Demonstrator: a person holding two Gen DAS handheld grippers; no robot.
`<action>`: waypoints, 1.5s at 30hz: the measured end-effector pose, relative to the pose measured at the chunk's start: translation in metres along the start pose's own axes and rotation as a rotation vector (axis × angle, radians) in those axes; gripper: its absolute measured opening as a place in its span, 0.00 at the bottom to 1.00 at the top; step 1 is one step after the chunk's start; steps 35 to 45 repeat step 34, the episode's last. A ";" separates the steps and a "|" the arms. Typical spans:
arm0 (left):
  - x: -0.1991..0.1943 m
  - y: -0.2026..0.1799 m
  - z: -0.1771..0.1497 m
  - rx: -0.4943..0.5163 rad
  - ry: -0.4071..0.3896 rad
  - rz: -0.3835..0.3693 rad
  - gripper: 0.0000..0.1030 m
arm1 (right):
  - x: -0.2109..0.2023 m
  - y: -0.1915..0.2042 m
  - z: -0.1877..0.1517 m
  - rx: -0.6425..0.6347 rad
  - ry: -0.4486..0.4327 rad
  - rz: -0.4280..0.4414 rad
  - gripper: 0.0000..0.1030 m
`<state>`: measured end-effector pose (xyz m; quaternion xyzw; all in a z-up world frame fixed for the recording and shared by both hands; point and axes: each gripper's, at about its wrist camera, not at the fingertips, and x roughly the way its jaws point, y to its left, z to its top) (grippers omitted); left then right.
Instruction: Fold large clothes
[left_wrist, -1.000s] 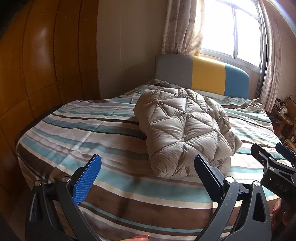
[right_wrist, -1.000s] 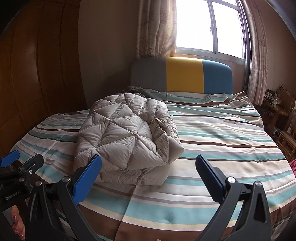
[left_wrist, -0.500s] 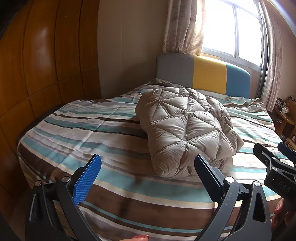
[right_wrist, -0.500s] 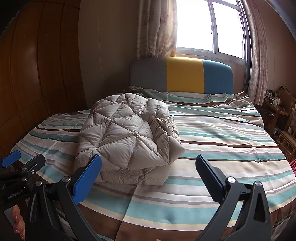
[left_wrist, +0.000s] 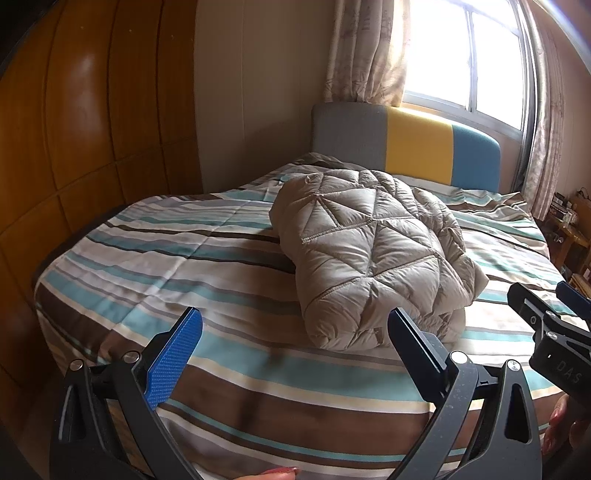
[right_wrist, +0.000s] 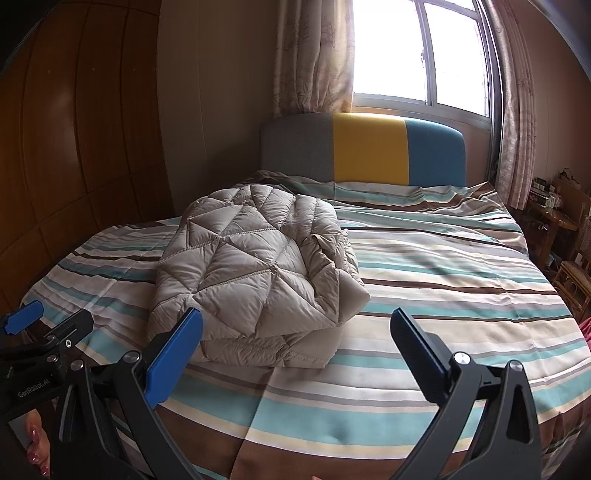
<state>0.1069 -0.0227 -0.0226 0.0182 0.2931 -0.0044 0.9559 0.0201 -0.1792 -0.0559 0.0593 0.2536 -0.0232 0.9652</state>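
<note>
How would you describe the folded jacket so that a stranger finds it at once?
Look at the bed with striped bedding under the window. On its left half lies a folded beige puffer jacket. Its plain, triangle-quilted fabric sets it apart from the stripes.

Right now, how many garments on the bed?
1: a folded beige quilted jacket lying on the striped bedspread, toward the bed's left half, ahead of both open grippers. Anything folded inside it would be hidden.

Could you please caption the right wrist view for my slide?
Folded jacket on striped bed; open right hand-held gripper empty.
</note>
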 end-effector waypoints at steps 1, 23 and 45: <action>0.000 0.000 0.000 0.002 0.000 0.005 0.97 | 0.000 0.000 0.000 -0.001 0.001 0.002 0.98; 0.001 -0.008 -0.004 0.018 0.019 -0.022 0.97 | 0.004 -0.005 -0.002 0.012 0.032 0.009 0.98; 0.023 -0.001 -0.010 -0.001 0.103 0.002 0.97 | 0.015 -0.007 -0.007 0.018 0.066 0.016 0.98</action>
